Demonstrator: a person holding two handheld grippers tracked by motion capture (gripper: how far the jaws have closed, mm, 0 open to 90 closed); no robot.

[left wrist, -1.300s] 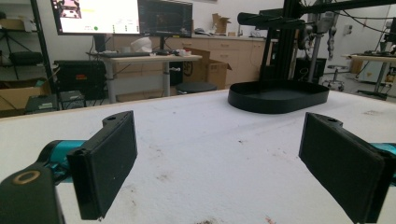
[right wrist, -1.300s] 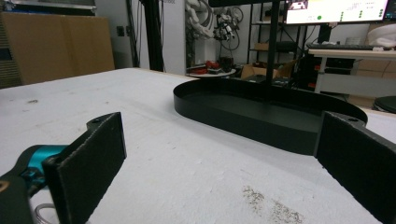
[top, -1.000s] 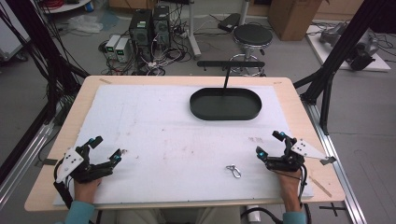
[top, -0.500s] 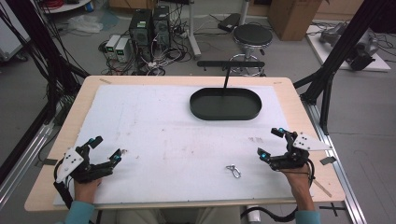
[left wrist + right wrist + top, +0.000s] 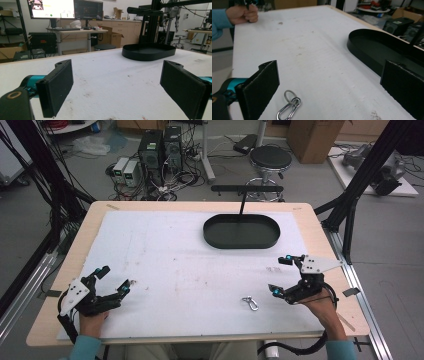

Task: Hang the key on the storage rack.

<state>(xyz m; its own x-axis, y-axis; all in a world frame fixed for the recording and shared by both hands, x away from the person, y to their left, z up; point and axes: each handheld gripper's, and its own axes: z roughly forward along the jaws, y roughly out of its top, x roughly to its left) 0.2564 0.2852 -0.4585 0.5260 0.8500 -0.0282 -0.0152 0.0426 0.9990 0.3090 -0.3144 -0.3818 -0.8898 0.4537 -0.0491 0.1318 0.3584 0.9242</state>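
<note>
The small metal carabiner [image 5: 249, 303] lies flat on the white mat of the desk [image 5: 165, 255], near the front edge and right of centre, its ring end pointing toward 11 o'clock in the high view. Nothing touches it. The right tool [image 5: 283, 276] sits just beside it at about 2 o'clock, jaws spread wide, and in the right gripper view the clip [image 5: 289, 106] lies low between the two black pads, closer to the left-hand one. This reads as the approach before a pick: the tool is lined up but not yet down on the clip. The next move calls for dropping lower and shifting so the clip sits midway between the pads before they close (it is thin and flat, so a shallow grip may slip). The black oval tray [image 5: 241, 231] waits at 12 o'clock, well apart. The left tool [image 5: 116, 280] rests at the desk's 8 o'clock corner, also wide open and empty.
</note>
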